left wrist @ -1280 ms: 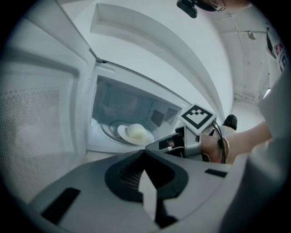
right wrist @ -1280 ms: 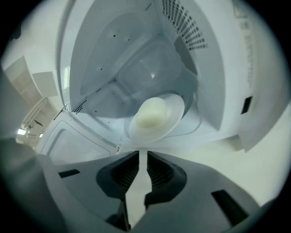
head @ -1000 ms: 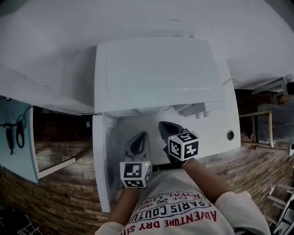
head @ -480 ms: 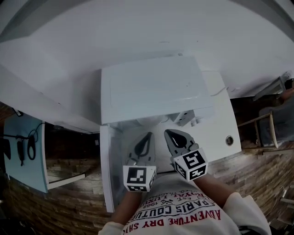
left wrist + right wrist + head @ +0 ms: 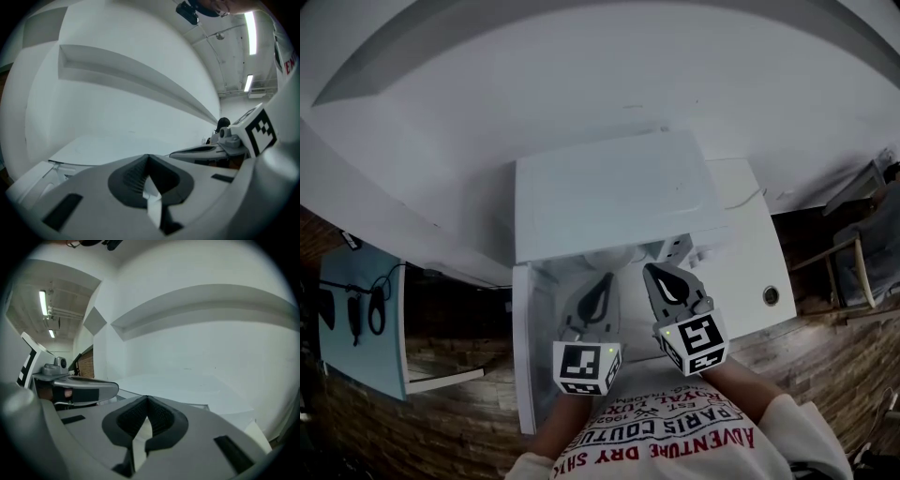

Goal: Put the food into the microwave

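Here, both grippers hang empty before the white microwave point(image 5: 609, 192), whose door point(image 5: 525, 352) appears to stand open at the left. The food the task calls for shows in no view: not between the jaws, not on the appliance's flat top. The cavity itself is hidden beneath that top.

The likeliest trouble from here is a matter of judgement. With nothing in hand, the food must first be found and picked up. Two tools held this near each other, and this near the appliance's front edge, could knock together. They could also clip the open door and swing it part-way shut. A reach under the overhanging top could strike the frame as well, since the head view cannot see inside.

The left gripper point(image 5: 603, 280) and the right gripper point(image 5: 656, 273) sit side by side, near but apart. Both aim forward at the microwave and tip only a little below level. Each gripper view shows its own jaws pressed together at the tips, with nothing between them.

The forearms reach out from the bottom of the head view, the right one angled inward. The right gripper's marker cube point(image 5: 692, 343) is rolled to one side — the left's sits squarer to the camera.
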